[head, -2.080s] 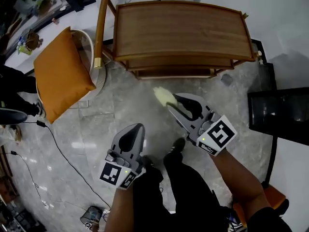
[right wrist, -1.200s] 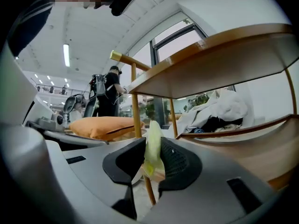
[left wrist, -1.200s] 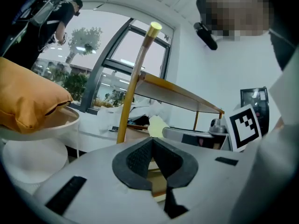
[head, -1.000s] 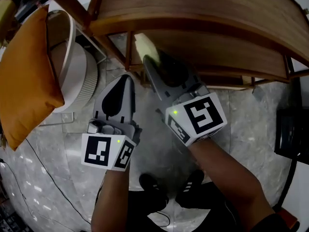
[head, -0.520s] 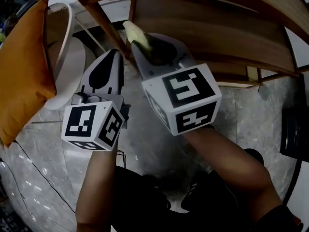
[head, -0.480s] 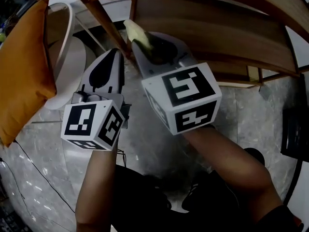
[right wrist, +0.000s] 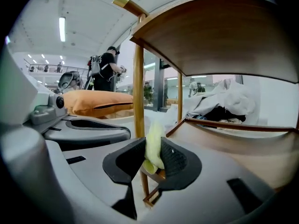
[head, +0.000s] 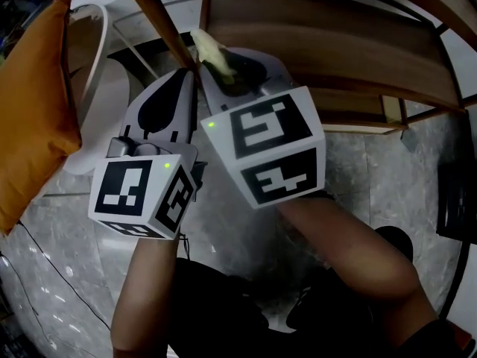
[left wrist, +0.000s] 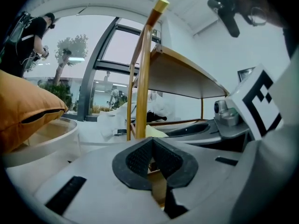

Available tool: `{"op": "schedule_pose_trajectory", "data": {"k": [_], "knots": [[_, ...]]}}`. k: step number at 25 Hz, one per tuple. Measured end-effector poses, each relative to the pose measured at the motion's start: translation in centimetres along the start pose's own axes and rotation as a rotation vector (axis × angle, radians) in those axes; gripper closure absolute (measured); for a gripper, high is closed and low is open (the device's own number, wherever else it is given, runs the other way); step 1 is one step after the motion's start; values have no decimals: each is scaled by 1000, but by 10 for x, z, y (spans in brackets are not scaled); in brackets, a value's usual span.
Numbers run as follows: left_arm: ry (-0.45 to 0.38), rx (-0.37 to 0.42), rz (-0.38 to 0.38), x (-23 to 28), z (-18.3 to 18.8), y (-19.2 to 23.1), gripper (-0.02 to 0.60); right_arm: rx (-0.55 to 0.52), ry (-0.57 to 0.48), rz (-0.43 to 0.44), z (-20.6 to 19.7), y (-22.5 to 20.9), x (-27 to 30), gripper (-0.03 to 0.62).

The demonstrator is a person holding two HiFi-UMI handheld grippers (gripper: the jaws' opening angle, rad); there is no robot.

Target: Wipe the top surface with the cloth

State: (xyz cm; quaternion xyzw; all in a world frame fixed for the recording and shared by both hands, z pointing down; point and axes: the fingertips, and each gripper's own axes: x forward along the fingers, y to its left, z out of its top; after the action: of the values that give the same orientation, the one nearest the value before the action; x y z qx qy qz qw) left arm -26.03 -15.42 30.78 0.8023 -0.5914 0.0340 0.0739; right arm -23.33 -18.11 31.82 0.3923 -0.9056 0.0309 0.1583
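Compared with two seconds earlier, when the whole wooden table point(head: 337, 45) lay in the upper half of the head view and both grippers hung low over the floor, the view has closed in: the lower shelf point(head: 350, 66) now fills the upper right and the marker cubes loom large at centre. Over the last half second the right gripper point(head: 211, 57) has edged up and to the left, so its body now sits just beside the left gripper point(head: 186, 74). The cloth point(right wrist: 153, 147), pale yellow-green, is pinched upright between the right gripper's jaws; in the head view it pokes out at upper centre, next to the table's corner post point(head: 159, 16). In the right gripper view the underside of the top board point(right wrist: 224, 36) arches overhead, so the cloth sits below that surface, about level with the shelf. The left gripper's pads meet with nothing between them. Both bare forearms point(head: 349, 246) rise from the bottom edge, angled up and left. An orange cushion point(head: 31, 103) lies at the left edge.
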Motion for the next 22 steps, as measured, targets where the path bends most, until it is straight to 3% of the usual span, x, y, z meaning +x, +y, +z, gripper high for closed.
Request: {"op": "schedule_pose_trajectory", "data": {"k": [8, 22], "knots": [[12, 18, -35, 5, -1, -24, 569, -30, 46, -44, -8, -26, -15, 494], [9, 43, -154, 23, 6, -98, 569, -120, 138, -204, -31, -107, -75, 494]]}}
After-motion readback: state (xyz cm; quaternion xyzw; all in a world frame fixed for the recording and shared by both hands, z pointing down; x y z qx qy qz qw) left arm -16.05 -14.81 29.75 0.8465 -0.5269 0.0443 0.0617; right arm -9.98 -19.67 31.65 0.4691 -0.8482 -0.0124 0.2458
